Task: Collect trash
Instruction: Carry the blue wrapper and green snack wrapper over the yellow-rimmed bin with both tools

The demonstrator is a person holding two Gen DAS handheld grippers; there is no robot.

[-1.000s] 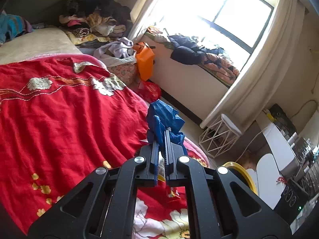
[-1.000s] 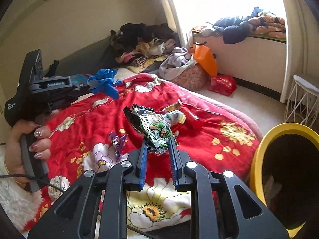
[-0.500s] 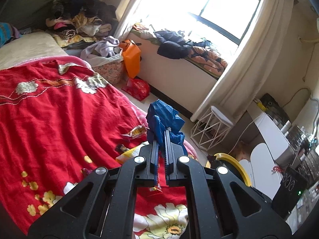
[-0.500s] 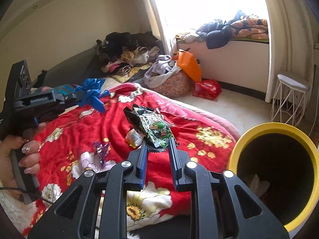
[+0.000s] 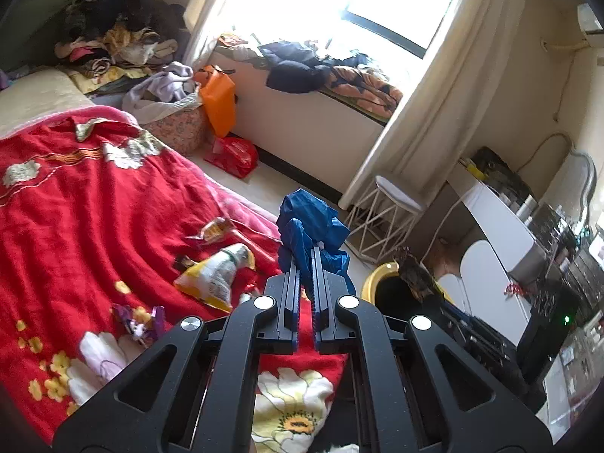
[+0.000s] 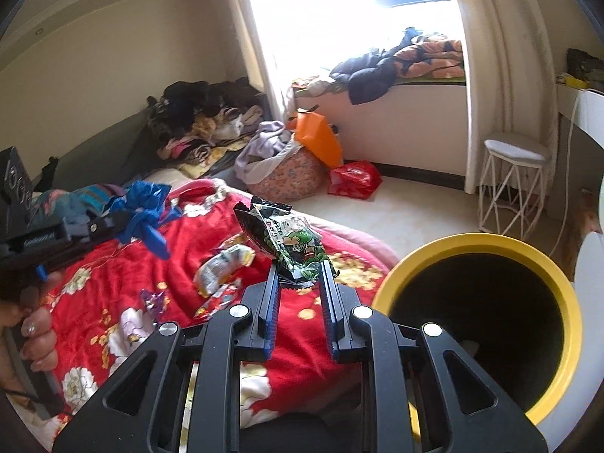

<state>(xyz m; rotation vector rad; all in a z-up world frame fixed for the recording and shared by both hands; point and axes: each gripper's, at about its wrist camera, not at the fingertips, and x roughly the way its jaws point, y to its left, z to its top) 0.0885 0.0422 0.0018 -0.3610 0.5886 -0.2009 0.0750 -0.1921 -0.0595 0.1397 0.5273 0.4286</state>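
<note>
Wrapper (image 6: 290, 243) in right tool (image 6: 301, 264) has neared yellow bin (image 6: 566, 302).

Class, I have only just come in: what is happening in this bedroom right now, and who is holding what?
A person is clearing rubbish off a bed with two hand-held grippers. The left gripper is shut on a crumpled blue plastic bag. The right gripper holds a green and black snack wrapper beside the open yellow-rimmed bin. More wrappers, including a yellow and white packet, lie on the red flowered blanket.
</note>
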